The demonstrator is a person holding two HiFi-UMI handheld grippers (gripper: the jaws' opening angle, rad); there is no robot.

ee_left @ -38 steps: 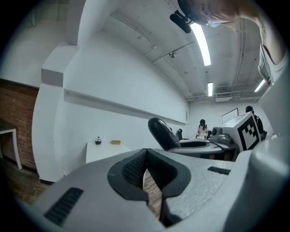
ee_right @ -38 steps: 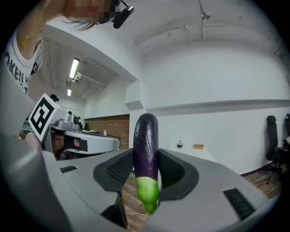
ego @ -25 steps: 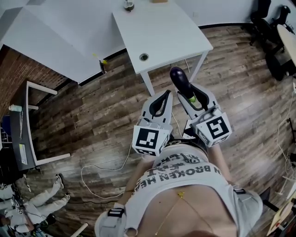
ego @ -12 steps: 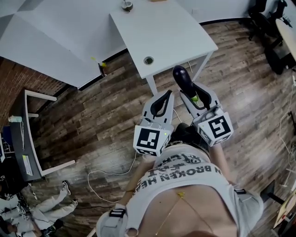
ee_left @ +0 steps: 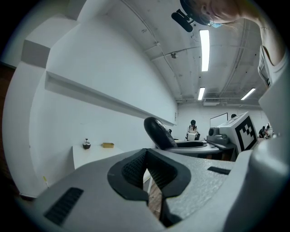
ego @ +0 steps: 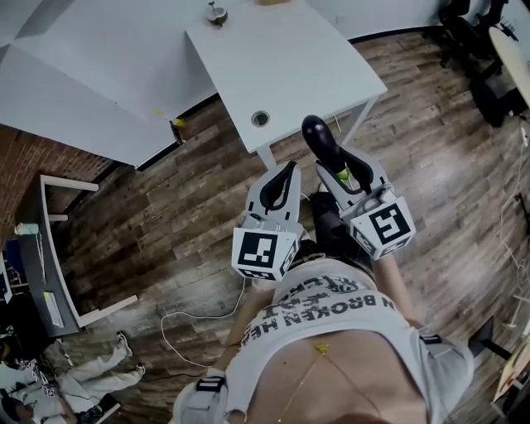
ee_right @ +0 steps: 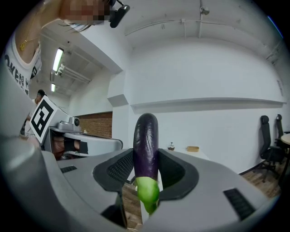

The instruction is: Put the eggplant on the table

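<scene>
Right gripper (ego: 338, 162) level, clamping eggplant (ego: 318, 139), left gripper (ego: 287, 170) alongside, apparently closed

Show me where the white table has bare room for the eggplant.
The white table is bare across its middle and right side, between the round hole near its front edge and the small pot and tan box at its far edge. Only that far edge is occupied.
</scene>
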